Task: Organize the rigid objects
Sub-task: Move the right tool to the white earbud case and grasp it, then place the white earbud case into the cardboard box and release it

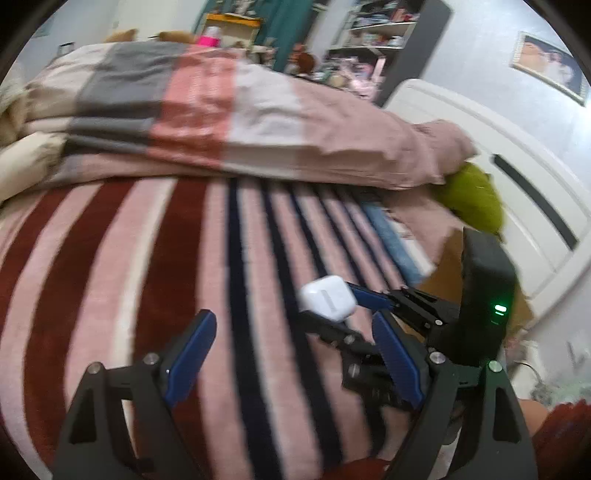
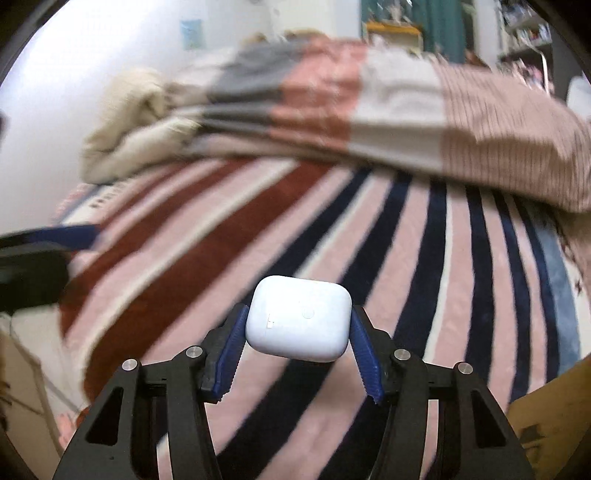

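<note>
A small white earbud case (image 2: 298, 318) with rounded corners is pinched between the blue pads of my right gripper (image 2: 297, 325), held above a striped bedspread (image 2: 332, 221). The case also shows in the left wrist view (image 1: 328, 298), with the right gripper (image 1: 332, 308) reaching in from the right. My left gripper (image 1: 295, 332) is open and empty over the bedspread (image 1: 147, 258), just left of and behind the case. One of its blue fingers (image 2: 62, 233) shows at the left edge of the right wrist view.
A folded pink, grey and white duvet (image 1: 229, 110) lies across the far side of the bed. A cardboard box (image 2: 550, 417) sits at the bed's right edge. A green cloth (image 1: 476, 195) and a white door (image 1: 517, 177) are to the right. Cluttered shelves (image 1: 373, 33) stand behind.
</note>
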